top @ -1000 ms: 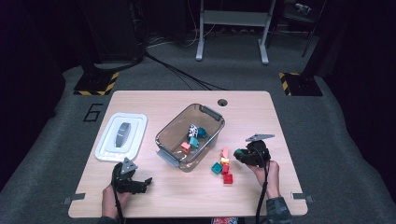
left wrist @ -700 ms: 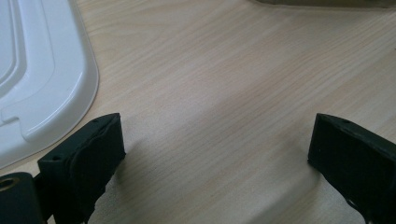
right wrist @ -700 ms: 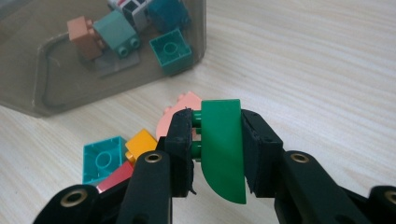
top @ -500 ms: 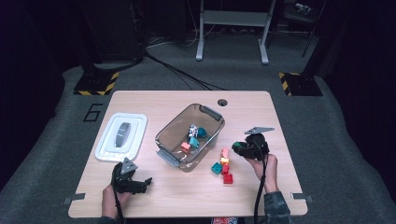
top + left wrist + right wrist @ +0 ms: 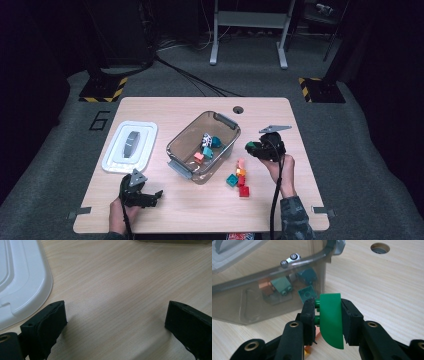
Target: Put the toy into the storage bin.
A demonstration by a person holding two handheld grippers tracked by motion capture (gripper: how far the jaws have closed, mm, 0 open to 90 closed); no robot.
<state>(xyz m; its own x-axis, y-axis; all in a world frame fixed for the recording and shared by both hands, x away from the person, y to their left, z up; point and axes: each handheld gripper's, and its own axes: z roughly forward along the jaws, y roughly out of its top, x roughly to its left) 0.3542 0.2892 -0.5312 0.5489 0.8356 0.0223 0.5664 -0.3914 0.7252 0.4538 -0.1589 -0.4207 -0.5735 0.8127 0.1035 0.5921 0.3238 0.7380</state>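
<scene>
1. My right claw (image 5: 329, 315) is clamped on a green brick (image 5: 331, 320), a curved piece with its studs poking toward one jaw. Both jaws press flat on its sides, so it's properly pinched.
2. In the high view that same right claw (image 5: 251, 148) hangs above the table (image 5: 320, 200), over its right half, just beside the right end of the clear bin (image 5: 187, 172). The green brick (image 5: 249, 146) shows as a small green spot at the claw's tip, off the tabletop.
3. The bin sits about mid-table, turned at an angle to the edges. Through its smoky wall in the right gripper view I can see a few bricks already inside: a teal one, a green-grey one, an orange one, plus something with little wheels (image 5: 290, 259) near the rim.
4. A small cluster of loose bricks (image 5: 239, 176) lies on the table just right of the bin, toward the near edge: pink, orange, teal, red, close together.
5. My left claw (image 5: 156, 194) is parked low near the near-left corner of the table, jaws wide apart with nothing but bare wood between them (image 5: 115, 322). Can't tell from here if it's actually touching the tabletop.
6. The white lid (image 5: 131, 146) lies flat by the left edge, well apart from the bin; its rounded corner is just beside my left claw in the left gripper view (image 5: 22, 290).
7. There's a round cable hole (image 5: 238, 109) near the far edge of the table.
</scene>
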